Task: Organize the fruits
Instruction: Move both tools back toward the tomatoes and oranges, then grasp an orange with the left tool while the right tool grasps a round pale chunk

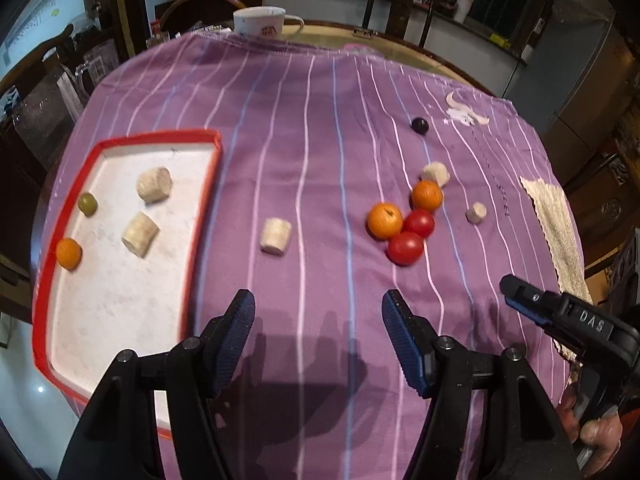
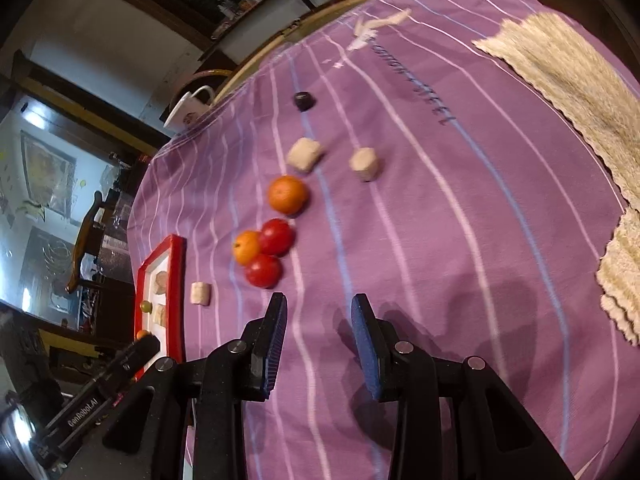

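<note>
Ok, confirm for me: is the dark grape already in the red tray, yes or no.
No, the dark grape lies on the purple cloth, apart from the red tray.

Tray (image 1: 120,140) left of tomatoes (image 1: 405,247)

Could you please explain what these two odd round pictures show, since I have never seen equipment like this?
There is no robot here: a person holds a two-finger clamp in each hand, and each carries a wide-angle camera looking out along its fingers. One picture comes from the left gripper, the other from the right gripper. Both have their jaws apart with nothing between them.

Below lies a purple striped cloth. On it sits a red-rimmed tray already holding a small orange, a green fruit and two pale banana pieces. Still out on the cloth are two oranges, two red tomatoes, three more banana pieces and a dark fruit. A white mug stands at the far edge.
</note>
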